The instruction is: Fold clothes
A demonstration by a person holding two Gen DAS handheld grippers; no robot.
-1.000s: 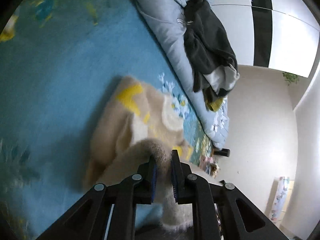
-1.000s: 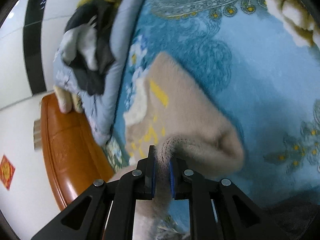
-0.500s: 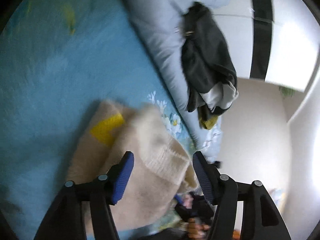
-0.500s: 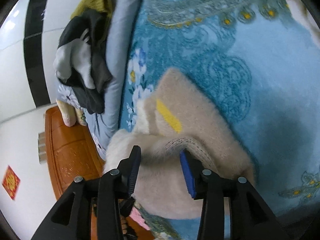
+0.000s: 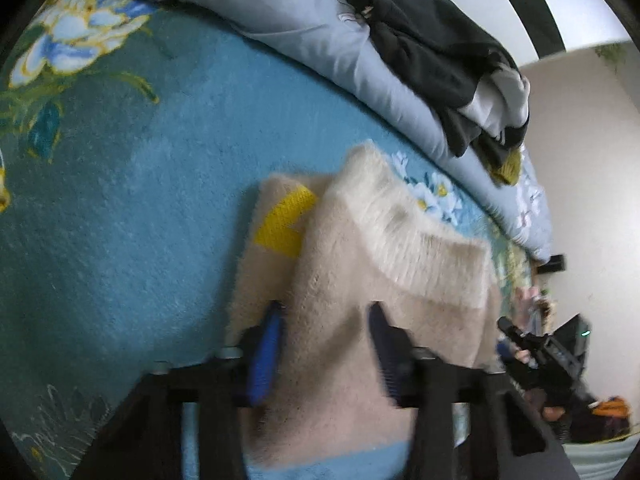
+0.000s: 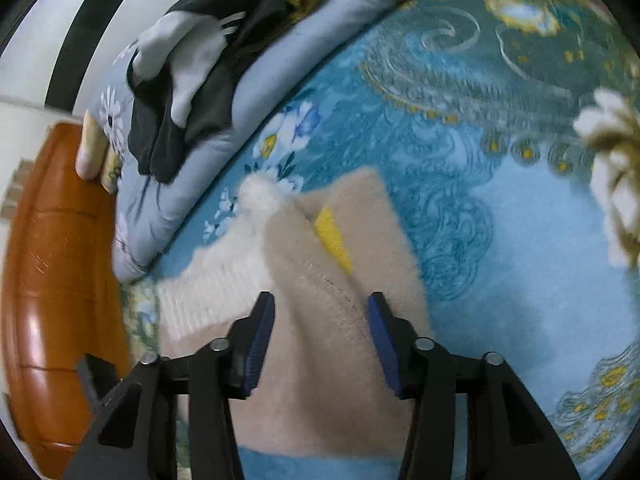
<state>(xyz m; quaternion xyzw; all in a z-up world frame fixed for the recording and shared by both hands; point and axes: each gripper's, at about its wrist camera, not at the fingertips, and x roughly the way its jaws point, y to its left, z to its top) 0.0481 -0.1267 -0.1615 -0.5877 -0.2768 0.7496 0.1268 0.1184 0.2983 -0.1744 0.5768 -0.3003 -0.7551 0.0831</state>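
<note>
Sweater (image 5: 360, 280) folded on blanket (image 5: 140, 200), near edge cut off.

Left wrist view: mounted behind the left tool (image 5: 326, 316), looking forward along its two fingers and steeply down, close above the beige sweater (image 5: 360, 280) on the blue bedspread (image 5: 120, 200). Facing toward the bed edge where the grey quilt (image 5: 320, 40) and dark clothes pile (image 5: 432, 52) lie, wall beyond; right tool (image 5: 532, 354) caught at the frame's right.

Right wrist view: mounted behind the right tool (image 6: 320, 312), equally near, angled down over the same sweater (image 6: 320, 300), with the wooden headboard (image 6: 52, 280) at left.

Shared by both: sweater, quilt (image 6: 256, 80), clothes pile (image 6: 192, 80), bedspread (image 6: 520, 240), seen from opposite sides.
</note>
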